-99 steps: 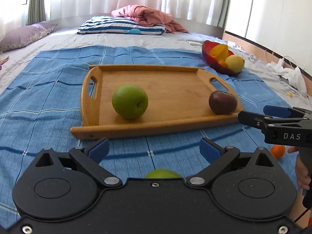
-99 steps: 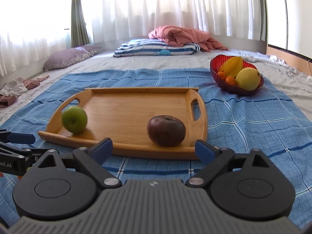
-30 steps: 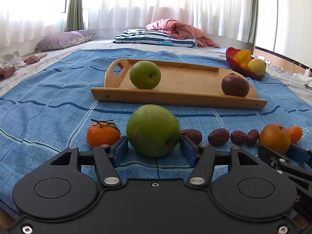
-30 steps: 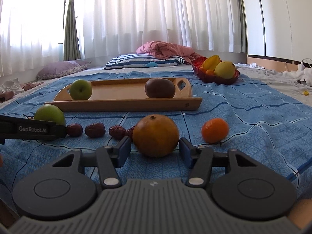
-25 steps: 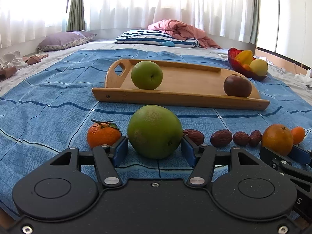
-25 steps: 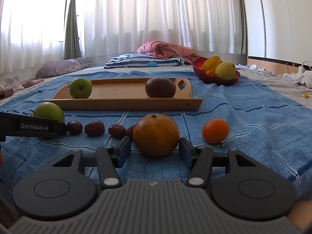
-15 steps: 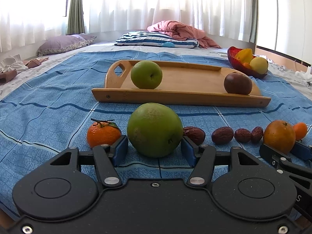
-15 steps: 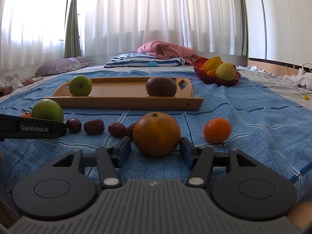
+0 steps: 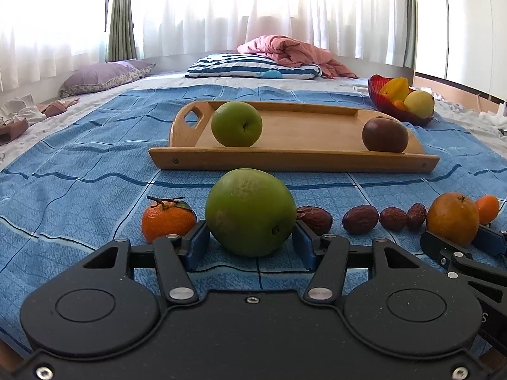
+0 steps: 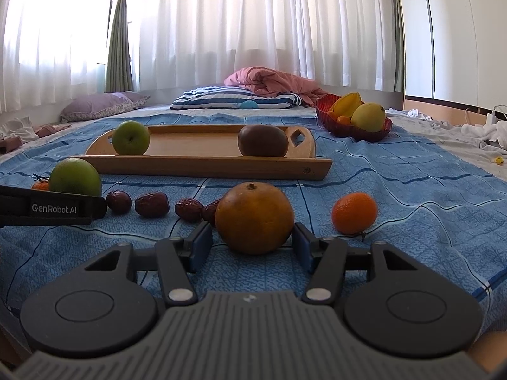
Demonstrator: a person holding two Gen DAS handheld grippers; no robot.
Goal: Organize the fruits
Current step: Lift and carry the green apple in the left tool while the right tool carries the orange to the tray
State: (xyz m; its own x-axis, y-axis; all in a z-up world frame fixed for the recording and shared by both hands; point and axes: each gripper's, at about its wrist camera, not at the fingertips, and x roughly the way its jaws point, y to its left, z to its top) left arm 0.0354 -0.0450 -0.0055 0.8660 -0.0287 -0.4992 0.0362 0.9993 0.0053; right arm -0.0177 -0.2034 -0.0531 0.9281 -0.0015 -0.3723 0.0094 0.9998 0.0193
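- Both grippers have dropped from above the tray 3.3 s ago to bed level; over the last second they have barely shifted, each with a fruit framed between its fingers.
- Straight ahead of the left gripper (image 9: 250,243) sits the large green fruit (image 9: 250,212), resting on the blue blanket (image 9: 79,190). The blue pads flank it at its widest part; they look touching or nearly so, and whether they grip it yet I cannot tell.
- Dead ahead of the right gripper (image 10: 252,245) sits the brownish orange (image 10: 254,217), also on the blanket. Small gaps show beside it, so the jaws read as spread around it, not pinching.
- Both fruits are round, so no long axis matters; each gripper has only to press together where it is.
- Just left of the left gripper lies a leafy mandarin (image 9: 168,220); between the two grippers runs a row of dates (image 9: 361,219); right of the right gripper lies a small mandarin (image 10: 354,212).
- Beyond both, the wooden tray (image 9: 285,161) holds a green apple (image 9: 236,124) and a dark brown fruit (image 9: 385,134), well apart.
- Farther off to the right stands a red bowl (image 10: 355,131) of fruit.
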